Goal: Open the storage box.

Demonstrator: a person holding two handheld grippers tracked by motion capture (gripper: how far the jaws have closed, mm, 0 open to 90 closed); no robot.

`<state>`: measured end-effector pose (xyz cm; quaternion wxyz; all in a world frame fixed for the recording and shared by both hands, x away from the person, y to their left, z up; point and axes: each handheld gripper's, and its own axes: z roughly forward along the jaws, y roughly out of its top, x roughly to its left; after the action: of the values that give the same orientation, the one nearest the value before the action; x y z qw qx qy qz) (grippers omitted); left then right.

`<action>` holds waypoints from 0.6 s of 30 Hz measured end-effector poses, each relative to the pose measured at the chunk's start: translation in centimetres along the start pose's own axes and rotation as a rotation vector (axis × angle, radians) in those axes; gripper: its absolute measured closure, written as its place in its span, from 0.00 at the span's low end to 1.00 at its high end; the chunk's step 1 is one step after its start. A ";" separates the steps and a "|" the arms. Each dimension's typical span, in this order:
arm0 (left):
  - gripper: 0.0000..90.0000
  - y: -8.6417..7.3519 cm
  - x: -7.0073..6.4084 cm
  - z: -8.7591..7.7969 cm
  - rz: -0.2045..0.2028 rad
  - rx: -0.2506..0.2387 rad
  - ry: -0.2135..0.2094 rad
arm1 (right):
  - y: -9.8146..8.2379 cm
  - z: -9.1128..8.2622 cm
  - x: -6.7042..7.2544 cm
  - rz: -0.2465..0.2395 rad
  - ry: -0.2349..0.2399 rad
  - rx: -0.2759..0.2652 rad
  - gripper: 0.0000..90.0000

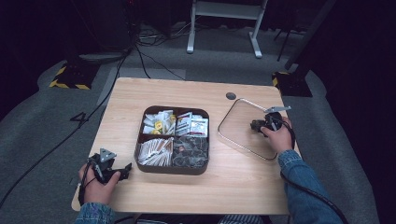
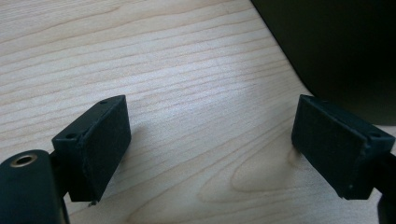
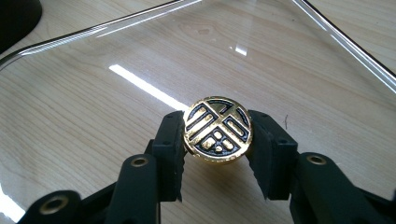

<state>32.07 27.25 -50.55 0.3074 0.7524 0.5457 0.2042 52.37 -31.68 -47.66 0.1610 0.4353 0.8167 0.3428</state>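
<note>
While the right tool grips the glass lid's knob, the left tool gapes beside the packet-filled tray.

brown four-compartment box of what look like packets, wooden table, floor cables

The glass lid, clear and square with rounded corners, seems to lie flat on the table right of the box; its round gold knob faces up.

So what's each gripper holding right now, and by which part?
The right gripper grips the glass lid by its gold knob, one jaw on each side. The left gripper is open, holding nothing.
</note>
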 end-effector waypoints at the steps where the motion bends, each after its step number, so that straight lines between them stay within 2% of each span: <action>1: 0.14 0.0 0.0 0.0 0.000 0.000 0.000 | -0.1 0.1 0.0 0.003 0.001 0.001 0.65; 11: 0.14 0.0 0.0 0.0 0.000 0.000 0.000 | -0.7 0.6 -0.1 0.018 0.010 0.001 0.65; 13: 0.14 0.0 0.0 0.0 0.000 0.000 0.000 | -0.7 0.6 -0.2 0.053 0.026 -0.026 0.59; 18: 0.14 0.0 0.0 0.0 0.000 0.000 0.000 | -0.3 0.1 0.0 0.054 0.030 -0.063 0.51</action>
<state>32.07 27.25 -50.56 0.3073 0.7524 0.5457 0.2042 52.21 -31.76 -47.94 0.1530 0.4466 0.7958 0.3793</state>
